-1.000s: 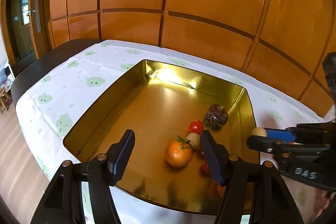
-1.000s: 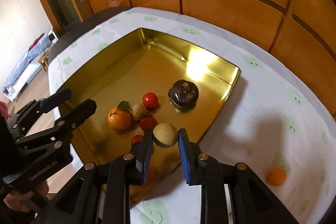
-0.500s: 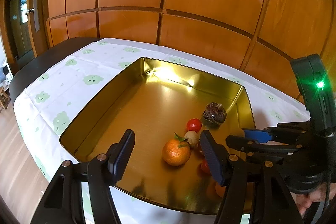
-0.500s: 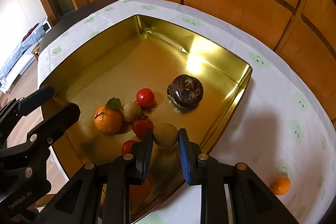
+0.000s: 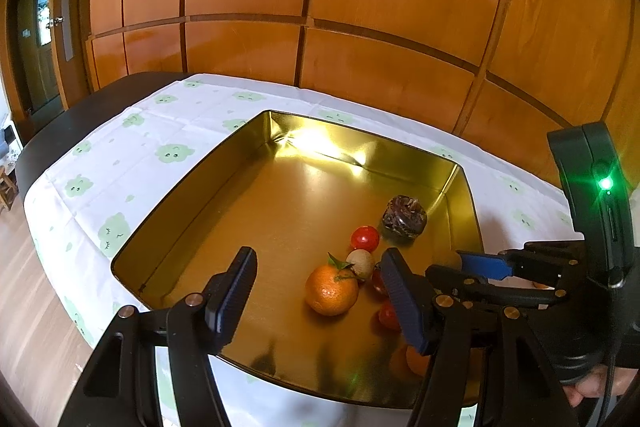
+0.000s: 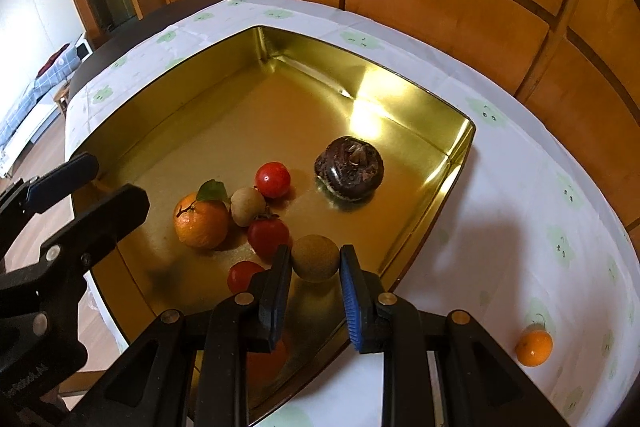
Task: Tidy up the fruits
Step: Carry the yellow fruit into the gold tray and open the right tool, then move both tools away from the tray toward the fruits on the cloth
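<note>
A gold tin tray (image 6: 460, 167) (image 5: 192, 215) lies on the white cloth. Inside it sit a leafy orange (image 6: 201, 219) (image 5: 331, 289), a pale brown round fruit (image 6: 248, 206) (image 5: 361, 263), red tomatoes (image 6: 273, 179) (image 5: 365, 238) and a dark brown fruit (image 6: 349, 173) (image 5: 404, 218). My right gripper (image 6: 314, 259) is shut on a tan round fruit (image 6: 315, 257), held over the tray's near right part. My left gripper (image 5: 316, 279) hovers open above the tray's near edge, nothing between its fingers. A small orange (image 6: 533, 347) lies on the cloth outside the tray.
Wooden wall panels (image 5: 360, 7) rise close behind the table. The dark table edge (image 5: 80, 115) shows past the cloth on the left, with floor below. A hand (image 5: 592, 385) grips the right tool's handle at the lower right.
My right gripper carried the tan fruit from the tray's right rim to a spot over the tray floor, next to the tomatoes. The left gripper stayed put.
</note>
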